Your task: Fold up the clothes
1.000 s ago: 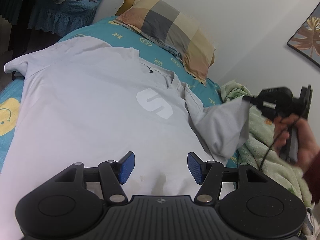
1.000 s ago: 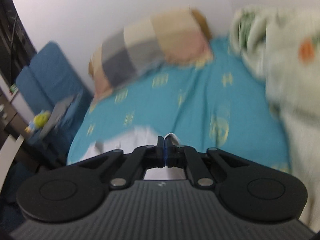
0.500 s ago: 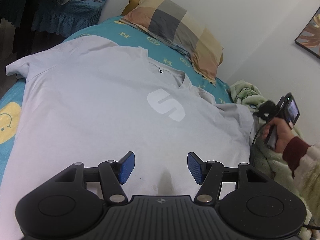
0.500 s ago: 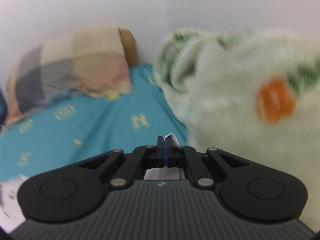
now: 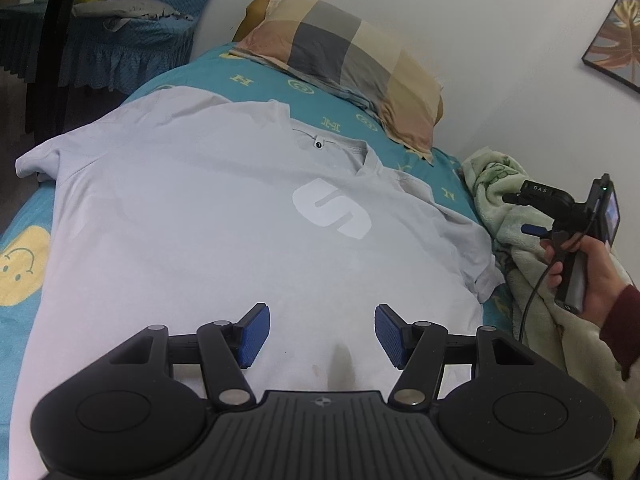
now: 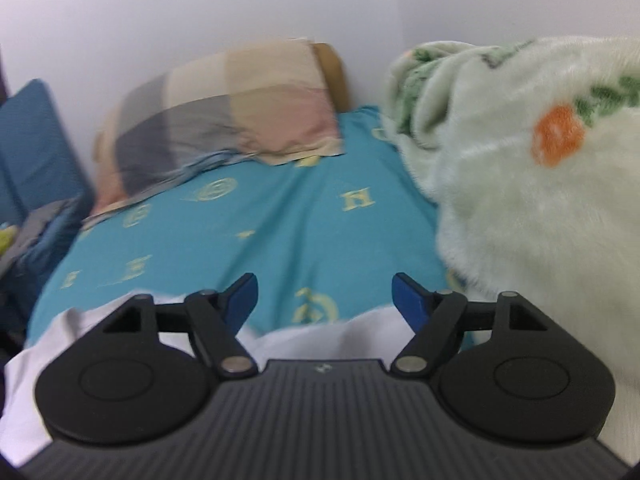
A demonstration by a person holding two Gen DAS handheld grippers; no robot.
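While the T-shirt (image 5: 224, 216) hem hides under both tongs (image 5: 322, 336) (image 6: 325, 300), each gapes, released.

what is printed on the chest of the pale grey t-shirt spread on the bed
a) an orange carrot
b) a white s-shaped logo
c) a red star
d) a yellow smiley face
b: the pale grey t-shirt spread flat on the teal bedsheet carries a white S-shaped logo just below its collar; the yellow smiley face is on the bedding beside it.
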